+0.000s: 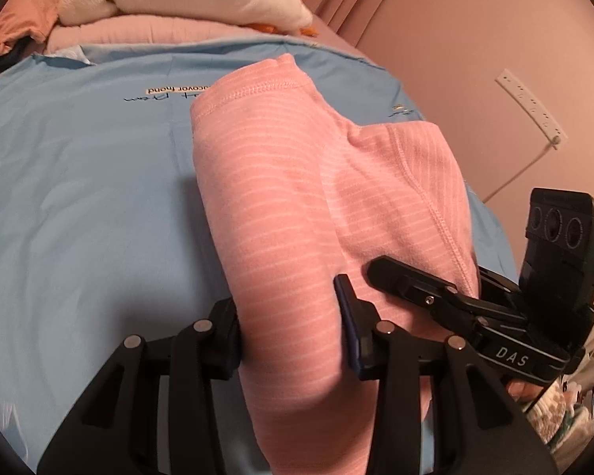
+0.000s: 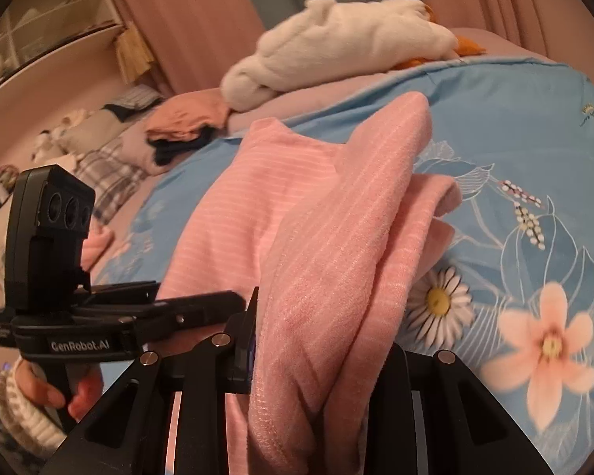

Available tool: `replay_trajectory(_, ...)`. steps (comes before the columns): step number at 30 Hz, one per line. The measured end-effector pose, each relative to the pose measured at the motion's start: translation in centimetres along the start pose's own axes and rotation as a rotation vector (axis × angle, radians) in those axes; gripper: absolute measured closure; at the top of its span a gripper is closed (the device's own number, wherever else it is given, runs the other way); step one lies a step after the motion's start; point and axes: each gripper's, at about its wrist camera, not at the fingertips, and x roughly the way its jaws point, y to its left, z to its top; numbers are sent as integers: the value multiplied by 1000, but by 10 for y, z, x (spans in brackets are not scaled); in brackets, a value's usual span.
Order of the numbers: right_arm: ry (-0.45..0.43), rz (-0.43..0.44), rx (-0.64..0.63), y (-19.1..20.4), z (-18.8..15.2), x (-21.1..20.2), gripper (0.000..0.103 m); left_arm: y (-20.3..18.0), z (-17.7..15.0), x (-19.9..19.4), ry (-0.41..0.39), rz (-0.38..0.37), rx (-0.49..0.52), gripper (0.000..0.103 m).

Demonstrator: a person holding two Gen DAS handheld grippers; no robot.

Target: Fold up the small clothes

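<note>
Left gripper (image 1: pixel 289 316) is pinching a thick fold of the pink striped garment (image 1: pixel 281 182), cloth bunched between both pads. Right gripper (image 2: pixel 320 352) is clamping another gathered edge of the same garment (image 2: pixel 328 245); its jaws are closed onto the fabric, nothing else between them. In the left wrist view the right gripper's fingers (image 1: pixel 412 283) are sitting just beside the left's, over the same end of the garment, so the two grips are close together.

Ahead of both grippers the garment is draping away and down onto the blue floral sheet (image 2: pixel 534 150), far end resting there, near end lifted.

Judgement: this is the carry-over of a fold. To do it well:
- keeping both pinches level, so the edge stays straight
- spreading the hands apart slightly, so the held edge isn't sagging in the middle
- laying the near edge onto the far one before letting go
- not dragging the resting end.

White plush toy (image 2: pixel 348 43) is lying well beyond, not in the way.
</note>
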Motion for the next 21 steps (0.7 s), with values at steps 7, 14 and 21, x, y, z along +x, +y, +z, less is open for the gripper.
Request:
replay_trajectory(7,-49,78,-54,45,-13,-37,72,-15,-24,-58,-79,-13,-11,63)
replay_trajectory(14,-99,139,-114,80,-15,-59,72,-24,-44,-109,-160,15,-23,63)
replay_trajectory(21,-107,174,-184,108,-17,-68,72,-20,-71,-151,-214,42,-48,63)
